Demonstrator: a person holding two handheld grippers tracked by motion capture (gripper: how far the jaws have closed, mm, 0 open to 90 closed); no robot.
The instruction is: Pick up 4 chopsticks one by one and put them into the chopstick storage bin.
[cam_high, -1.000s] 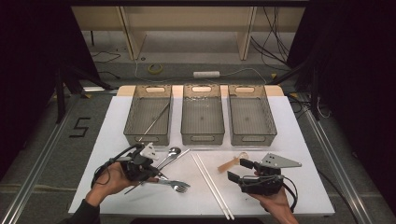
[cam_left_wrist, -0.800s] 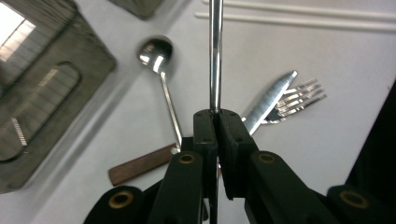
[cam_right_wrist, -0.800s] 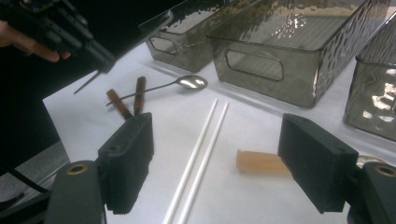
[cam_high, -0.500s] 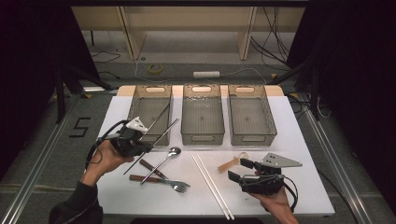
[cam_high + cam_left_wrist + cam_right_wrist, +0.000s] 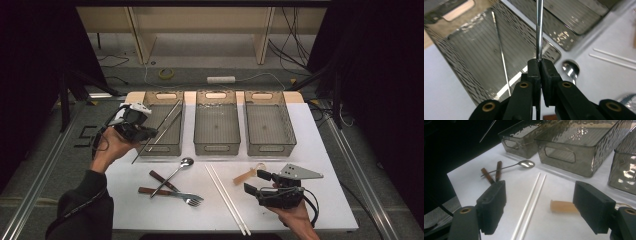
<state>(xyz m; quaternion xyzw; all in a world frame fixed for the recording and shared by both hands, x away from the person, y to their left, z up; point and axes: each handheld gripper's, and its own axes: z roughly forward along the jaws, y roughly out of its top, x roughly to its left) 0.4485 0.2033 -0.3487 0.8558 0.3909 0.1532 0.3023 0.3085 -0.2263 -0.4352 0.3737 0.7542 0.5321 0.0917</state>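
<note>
So the left gripper (image 5: 150, 134) is up at the left edge of the left bin (image 5: 172, 146), and its jaws are pinched tight on a thin metal chopstick (image 5: 159, 131) that slants up over the bin's open top. In the left gripper view the rod (image 5: 539, 30) runs straight up out of the squeezed jaws, and a second metal chopstick (image 5: 502, 55) already lies inside that bin, leaning along the ribbed floor. The middle bin (image 5: 216, 145) and right bin (image 5: 270, 146) sit next to it in a row at the far side of the white table (image 5: 325, 150). The right gripper (image 5: 254, 183) hangs low at the near right of the table with its jaws spread wide apart and nothing between them; in its own view a pale wooden handle (image 5: 562, 206) lies on the table just by one jaw. Left of that are two white chopsticks (image 5: 227, 197) lying side by side, and further left a spoon (image 5: 173, 173) crossed over two brown-handled pieces (image 5: 159, 180), one of them a fork (image 5: 192, 199). The spoon bowl (image 5: 571, 70) also shows just past the bin corner in the left gripper view.
</note>
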